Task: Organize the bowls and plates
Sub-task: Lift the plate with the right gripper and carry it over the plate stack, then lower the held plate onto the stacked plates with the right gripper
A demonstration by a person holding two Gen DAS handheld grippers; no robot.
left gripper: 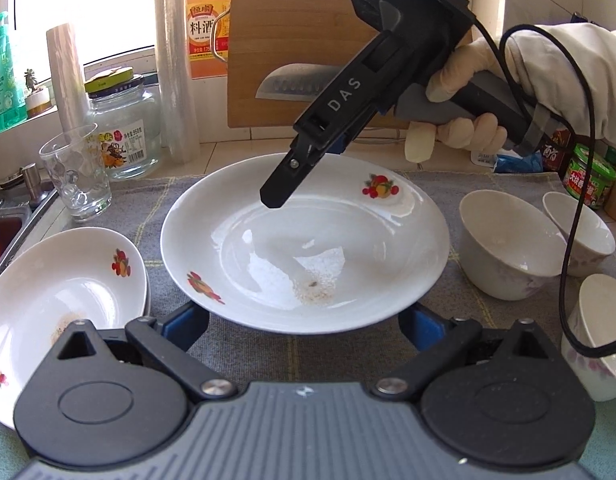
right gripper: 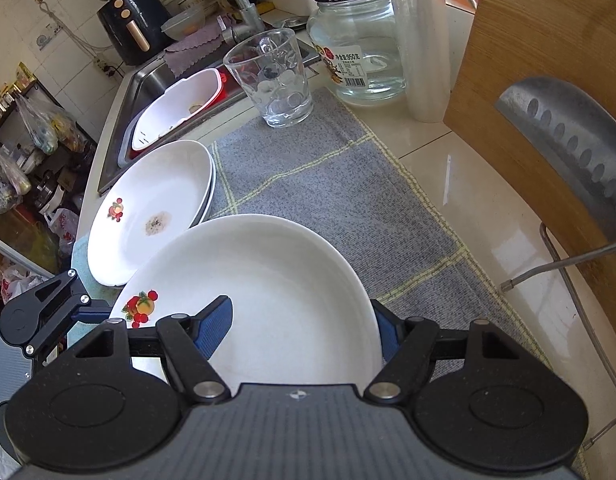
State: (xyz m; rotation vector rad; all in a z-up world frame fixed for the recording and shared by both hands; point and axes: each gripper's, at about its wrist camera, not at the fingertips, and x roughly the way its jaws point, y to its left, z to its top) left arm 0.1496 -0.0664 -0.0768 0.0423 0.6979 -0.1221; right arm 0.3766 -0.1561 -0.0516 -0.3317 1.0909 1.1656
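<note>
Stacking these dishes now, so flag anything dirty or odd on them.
The large plate has brown specks in its well; the top plate of the left stack has a brownish smear too. Both look unwashed.

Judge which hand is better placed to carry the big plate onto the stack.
Probably right: the right gripper straddles the big plate at its rim, while the left gripper has its fingers spread beneath the near edge.
</note>
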